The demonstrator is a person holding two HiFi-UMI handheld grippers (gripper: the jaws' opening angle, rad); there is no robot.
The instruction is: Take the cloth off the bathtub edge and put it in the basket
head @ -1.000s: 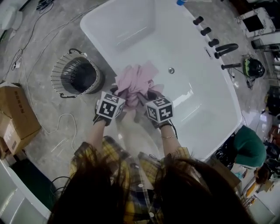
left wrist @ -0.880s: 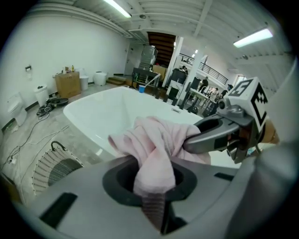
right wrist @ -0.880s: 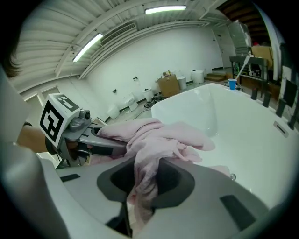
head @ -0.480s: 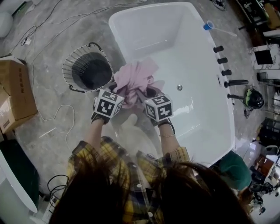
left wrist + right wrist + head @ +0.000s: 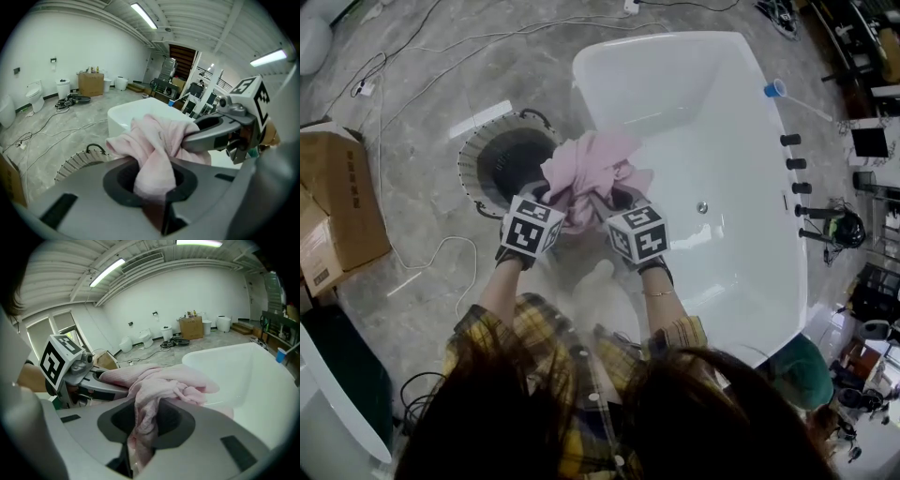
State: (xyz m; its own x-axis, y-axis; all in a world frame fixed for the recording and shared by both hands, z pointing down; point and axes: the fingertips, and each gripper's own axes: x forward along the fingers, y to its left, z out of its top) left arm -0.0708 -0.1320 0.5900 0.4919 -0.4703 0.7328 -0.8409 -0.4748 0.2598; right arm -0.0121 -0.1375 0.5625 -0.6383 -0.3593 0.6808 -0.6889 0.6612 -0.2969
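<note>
Left tool (image 5: 547, 197) and right tool (image 5: 613, 201) pinch the cloth (image 5: 589, 171), now carried left off the bathtub (image 5: 667, 41), reaching the basket (image 5: 474, 169).

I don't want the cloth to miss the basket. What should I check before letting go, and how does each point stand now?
1. Left gripper shut on cloth: ok.
2. Right gripper shut on cloth: ok.
3. Cloth lifted off bathtub edge: ok.
4. Cloth fully over basket mouth: not ok, it hangs over the rim nearest the tub.
5. Basket upright, mouth open: ok.
6. Basket empty inside: cannot tell, too dark.
</note>
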